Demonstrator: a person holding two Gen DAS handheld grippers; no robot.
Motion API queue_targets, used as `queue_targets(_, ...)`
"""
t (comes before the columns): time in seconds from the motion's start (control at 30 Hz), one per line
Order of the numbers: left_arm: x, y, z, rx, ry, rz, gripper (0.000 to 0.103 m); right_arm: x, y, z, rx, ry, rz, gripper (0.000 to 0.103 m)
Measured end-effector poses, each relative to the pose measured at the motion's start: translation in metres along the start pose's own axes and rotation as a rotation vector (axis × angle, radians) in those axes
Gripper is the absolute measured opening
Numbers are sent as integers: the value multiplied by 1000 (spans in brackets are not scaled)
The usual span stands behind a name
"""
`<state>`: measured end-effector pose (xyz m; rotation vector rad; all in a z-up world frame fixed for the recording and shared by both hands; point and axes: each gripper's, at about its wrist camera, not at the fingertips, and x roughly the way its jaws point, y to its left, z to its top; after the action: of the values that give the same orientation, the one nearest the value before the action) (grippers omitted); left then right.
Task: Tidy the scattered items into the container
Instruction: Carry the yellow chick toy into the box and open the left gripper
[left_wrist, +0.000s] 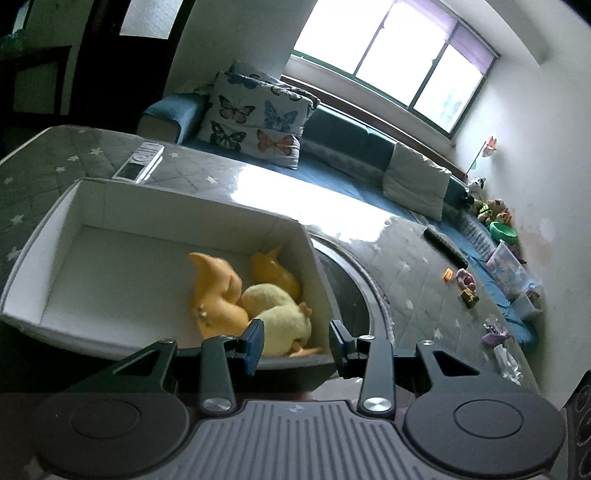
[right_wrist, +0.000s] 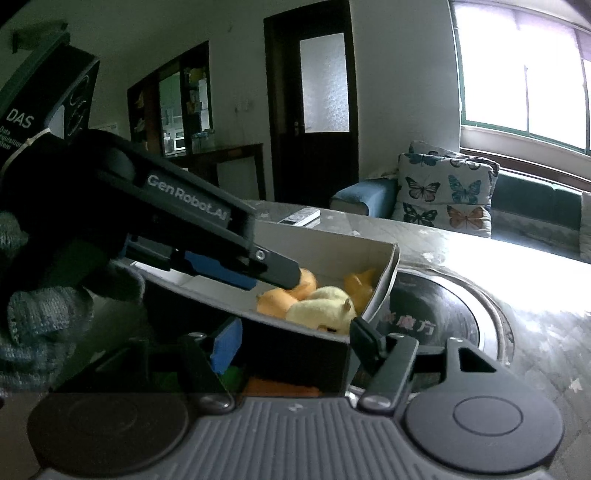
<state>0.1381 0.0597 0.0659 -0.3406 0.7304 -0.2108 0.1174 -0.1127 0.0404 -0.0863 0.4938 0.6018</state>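
Star-quilted table (left_wrist: 402, 273), white box (left_wrist: 122, 206) of plush toys (left_wrist: 258, 299), sofa (left_wrist: 332, 177), window (left_wrist: 399, 51)

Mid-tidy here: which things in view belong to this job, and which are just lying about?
Job:
- white cardboard box
- orange plush toys in it
- pale yellow plush toy in it
- left gripper, open above the box
- right gripper, open

Lying about:
- white remote control
- butterfly-print cushion
- black remote
- small toys on the grey mat
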Motion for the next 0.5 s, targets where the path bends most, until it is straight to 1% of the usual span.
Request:
queue_targets(0.13,-7,3,-11,-1,1,16,41,-3,2,-10,8,24,12,70)
queue_targets(0.37,-10,19,-28,-51,21,46,41,-3,8,-25,15,71,33,70)
queue_targets(0.5,-11,30,-37,-75,34,96,41,-2,15,-28,-1,84,60,72)
